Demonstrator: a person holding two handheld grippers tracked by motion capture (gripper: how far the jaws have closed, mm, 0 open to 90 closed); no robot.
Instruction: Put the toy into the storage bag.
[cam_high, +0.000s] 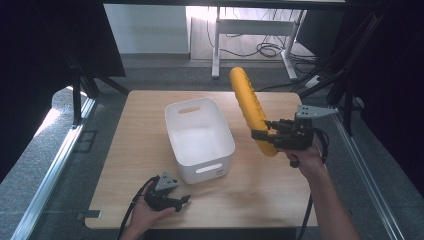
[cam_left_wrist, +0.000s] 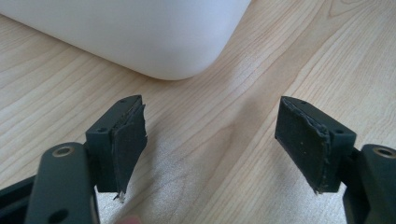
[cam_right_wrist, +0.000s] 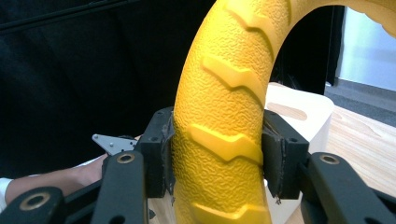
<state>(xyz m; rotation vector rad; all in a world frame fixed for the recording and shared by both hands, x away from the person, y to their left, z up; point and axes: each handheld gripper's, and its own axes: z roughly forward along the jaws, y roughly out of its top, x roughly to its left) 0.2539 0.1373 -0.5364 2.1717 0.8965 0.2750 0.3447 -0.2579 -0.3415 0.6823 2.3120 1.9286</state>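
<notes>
Fingers (cam_right_wrist: 275, 154) of the right gripper (cam_high: 264, 135) are clamping the ring (cam_high: 250, 111); left gripper (cam_high: 177, 202) is gaping, empty. Ring's textured curve risks slipping sideways beside the bin (cam_high: 227, 135).

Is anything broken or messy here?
Nothing is spilled or tipped. One small thing: the black pads on the left tongs look frayed and ragged at the edges. The white bin sits upright, and the right tongs firmly grip the yellow ring.
</notes>
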